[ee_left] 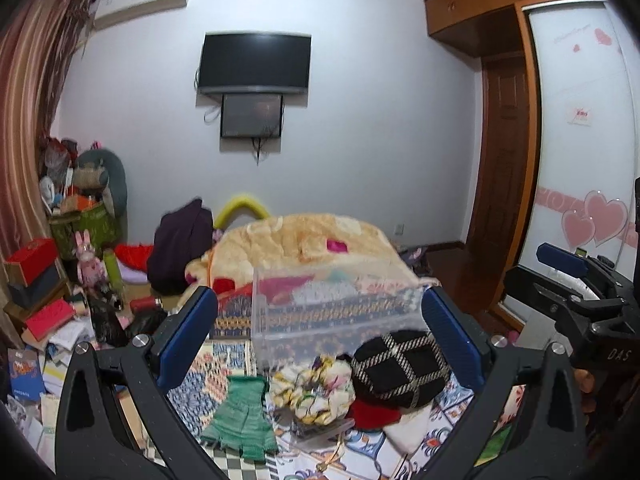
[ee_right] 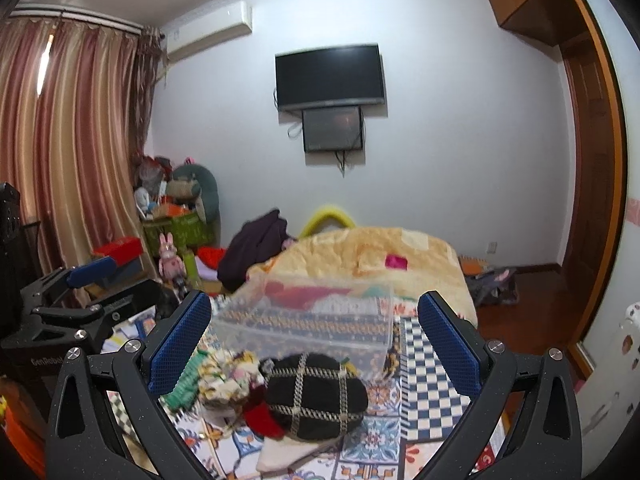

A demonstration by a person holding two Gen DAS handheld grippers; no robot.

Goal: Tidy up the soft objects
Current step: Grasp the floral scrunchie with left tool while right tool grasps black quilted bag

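A clear plastic bin [ee_left: 336, 312] stands on the patterned bedspread, also in the right wrist view [ee_right: 308, 320]. In front of it lie a green knit glove [ee_left: 242, 416], a floral scrunchie [ee_left: 312, 390], a black checked hat [ee_left: 400, 364] and a red cloth [ee_left: 374, 414]. The hat [ee_right: 316, 396], scrunchie [ee_right: 230, 376], glove [ee_right: 184, 384] and red cloth [ee_right: 264, 420] show in the right wrist view too. My left gripper [ee_left: 320, 336] is open and empty above the pile. My right gripper [ee_right: 314, 336] is open and empty over the hat.
A cream blanket [ee_left: 304, 244] is heaped behind the bin. A dark garment [ee_left: 180, 248] lies at its left. Boxes, books and toys [ee_left: 60, 280] crowd the floor on the left. A wardrobe and door [ee_left: 504, 160] stand on the right.
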